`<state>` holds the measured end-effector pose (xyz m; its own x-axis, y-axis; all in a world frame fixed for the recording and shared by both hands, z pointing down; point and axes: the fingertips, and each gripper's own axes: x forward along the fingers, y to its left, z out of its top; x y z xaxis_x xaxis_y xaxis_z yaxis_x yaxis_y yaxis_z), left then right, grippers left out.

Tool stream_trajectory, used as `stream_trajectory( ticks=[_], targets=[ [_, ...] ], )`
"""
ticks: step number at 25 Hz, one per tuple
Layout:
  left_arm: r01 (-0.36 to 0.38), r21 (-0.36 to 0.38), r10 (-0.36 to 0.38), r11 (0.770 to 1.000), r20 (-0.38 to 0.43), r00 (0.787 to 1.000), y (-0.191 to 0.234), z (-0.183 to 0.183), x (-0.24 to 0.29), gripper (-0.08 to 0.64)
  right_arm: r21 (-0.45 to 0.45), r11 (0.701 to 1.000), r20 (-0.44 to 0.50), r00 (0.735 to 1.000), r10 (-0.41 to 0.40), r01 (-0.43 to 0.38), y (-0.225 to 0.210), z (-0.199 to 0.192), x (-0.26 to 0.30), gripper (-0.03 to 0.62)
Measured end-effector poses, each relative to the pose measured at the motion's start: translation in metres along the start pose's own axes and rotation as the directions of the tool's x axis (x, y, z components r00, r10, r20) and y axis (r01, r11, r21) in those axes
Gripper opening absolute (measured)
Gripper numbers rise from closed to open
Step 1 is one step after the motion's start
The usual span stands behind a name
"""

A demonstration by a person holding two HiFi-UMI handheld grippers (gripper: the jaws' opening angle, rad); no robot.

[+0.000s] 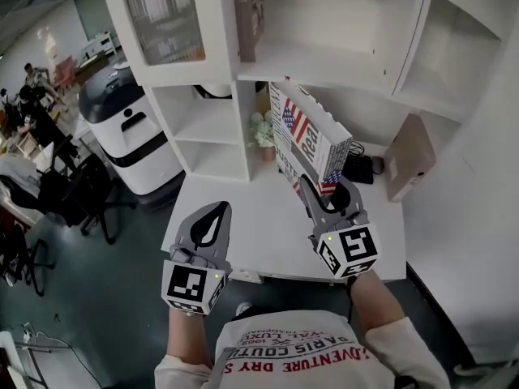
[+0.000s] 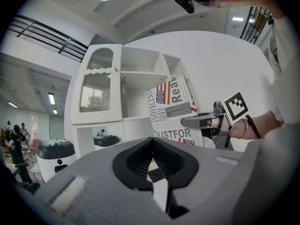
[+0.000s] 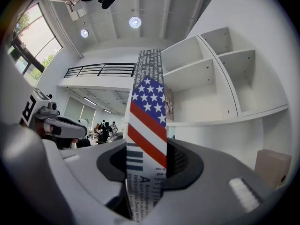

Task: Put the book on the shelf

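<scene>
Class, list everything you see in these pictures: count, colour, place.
book: one, white with flag print, tilted above the desk
shelf unit: one, white, behind the desk
desk: one, white, under the shelf unit
flowers: one bunch, pale, left of the book
box: one, brown, desk's right end
machine: one, black and white, floor at left
left gripper: one, grey, shut, empty
right gripper: one, grey, shut on the book

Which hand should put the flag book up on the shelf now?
The right. The right gripper is clamped on the book and holds it up in front of the shelf. The left gripper is shut on nothing, off to the side of the book.
</scene>
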<state>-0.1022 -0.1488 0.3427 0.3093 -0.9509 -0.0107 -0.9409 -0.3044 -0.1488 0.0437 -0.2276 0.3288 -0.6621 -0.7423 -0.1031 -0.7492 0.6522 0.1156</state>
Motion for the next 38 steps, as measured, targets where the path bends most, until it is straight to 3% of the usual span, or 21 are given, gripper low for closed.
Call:
stream_trajectory(
  ticks=[4, 9, 19, 24, 33, 38],
  targets=[
    [0.101, 0.016, -0.102, 0.995, 0.032, 0.994, 0.019, 0.011, 0.029, 0.005, -0.036, 0.996, 0.015, 0.997, -0.075, 0.076, -0.004, 0.018, 0.024, 0.149],
    [0.177, 0.027, -0.179, 0.984, 0.074, 0.981, 0.057, 0.024, 0.051, 0.005, -0.063, 0.982, 0.043, 0.984, -0.174, 0.176, -0.011, 0.047, 0.057, 0.149],
    [0.301, 0.053, -0.305, 0.952, 0.097, 0.948, 0.111, 0.020, 0.061, 0.005, -0.176, 0.926, 0.159, 0.938, -0.309, 0.335, -0.005, 0.133, 0.108, 0.149],
    [0.321, 0.069, -0.327, 0.945, 0.113, 0.938, 0.124, 0.025, 0.067, 0.005, -0.224, 0.896, 0.154, 0.922, -0.355, 0.383, -0.020, 0.149, 0.142, 0.149],
    [0.297, 0.095, -0.306, 0.950, 0.098, 0.947, 0.144, 0.018, 0.092, 0.005, -0.316, 0.849, 0.075, 0.904, -0.422, 0.423, -0.065, 0.146, 0.214, 0.150],
    [0.279, 0.093, -0.287, 0.956, 0.099, 0.953, 0.152, 0.022, 0.116, 0.005, -0.292, 0.863, 0.009, 0.904, -0.428, 0.412, -0.090, 0.132, 0.245, 0.151]
  ],
)
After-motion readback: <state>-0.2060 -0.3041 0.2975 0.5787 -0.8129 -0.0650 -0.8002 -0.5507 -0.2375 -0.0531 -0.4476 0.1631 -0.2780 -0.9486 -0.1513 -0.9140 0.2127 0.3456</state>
